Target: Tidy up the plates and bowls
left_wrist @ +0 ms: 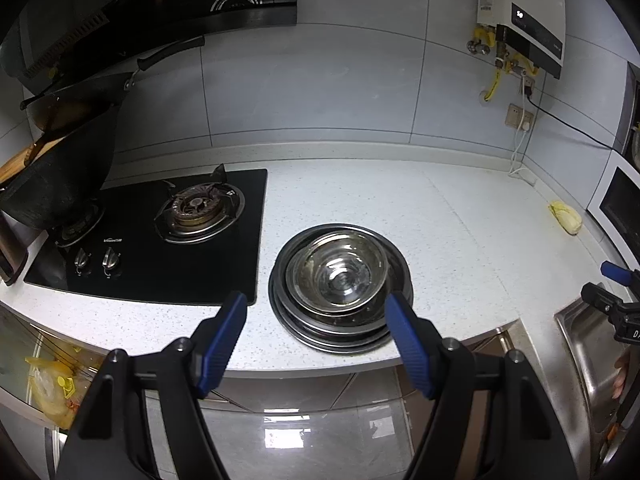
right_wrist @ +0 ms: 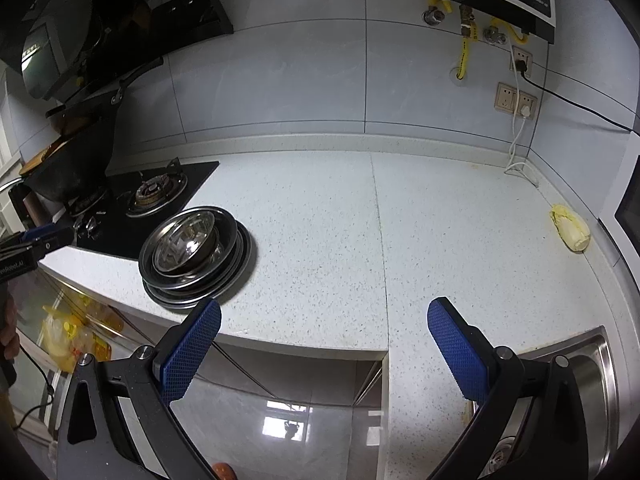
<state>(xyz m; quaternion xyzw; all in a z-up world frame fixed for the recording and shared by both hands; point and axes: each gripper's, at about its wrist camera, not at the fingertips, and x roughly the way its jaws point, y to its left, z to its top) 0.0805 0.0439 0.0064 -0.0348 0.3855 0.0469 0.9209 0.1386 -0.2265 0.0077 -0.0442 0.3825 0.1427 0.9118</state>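
Note:
A stack of steel plates (left_wrist: 296,320) sits on the white speckled counter (left_wrist: 440,240) near its front edge, with steel bowls (left_wrist: 340,276) nested on top. The stack also shows in the right wrist view (right_wrist: 236,256), with its bowls (right_wrist: 182,246), at left. My left gripper (left_wrist: 316,304) is open and empty, just in front of the stack, its fingertips either side of the near rim. My right gripper (right_wrist: 324,312) is open and empty, over the counter's front edge to the right of the stack.
A black gas hob (left_wrist: 160,240) lies left of the stack, with a dark wok (left_wrist: 60,184) on its far burner. A steel sink (right_wrist: 592,392) is at the right. A yellow cloth (right_wrist: 570,232) lies by the right wall. Sockets and cables (right_wrist: 516,100) hang on the back wall.

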